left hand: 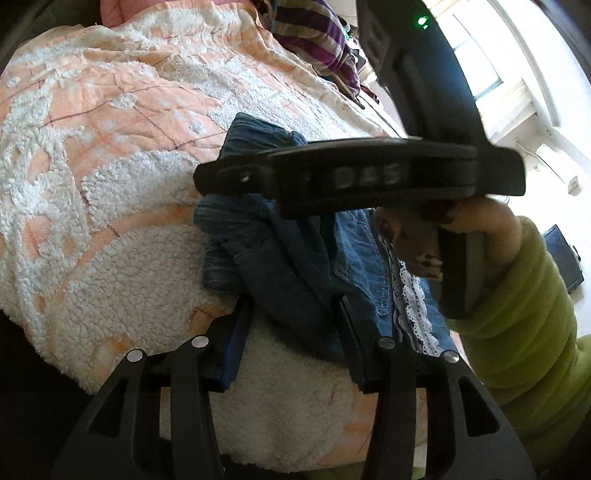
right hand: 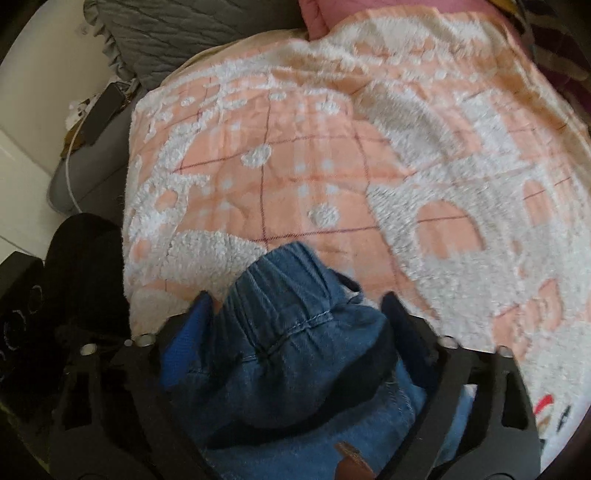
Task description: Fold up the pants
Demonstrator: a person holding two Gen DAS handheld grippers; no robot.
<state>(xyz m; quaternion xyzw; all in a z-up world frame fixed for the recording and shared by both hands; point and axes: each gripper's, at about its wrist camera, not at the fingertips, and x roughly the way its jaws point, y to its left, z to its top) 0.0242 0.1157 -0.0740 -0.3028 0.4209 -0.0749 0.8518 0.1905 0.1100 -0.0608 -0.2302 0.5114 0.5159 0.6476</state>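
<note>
Blue denim pants (left hand: 295, 266) lie bunched on a peach and white fleece blanket (left hand: 110, 155). My left gripper (left hand: 293, 306) has its jaws apart on either side of a dark fold of the denim. The right gripper's body (left hand: 362, 173) crosses the left wrist view above the pants, held by a hand in a green sleeve (left hand: 524, 314). In the right wrist view, my right gripper (right hand: 297, 299) has its jaws wide apart, and the elastic waistband of the pants (right hand: 291, 332) fills the gap between them over the blanket (right hand: 332, 155).
A lace-trimmed cloth (left hand: 410, 295) lies under the pants at the right. A striped purple fabric (left hand: 317, 37) sits at the bed's far side. A grey pillow (right hand: 166, 40) and a pink pillow (right hand: 325, 14) lie at the head. A black object (right hand: 74, 280) stands left of the bed.
</note>
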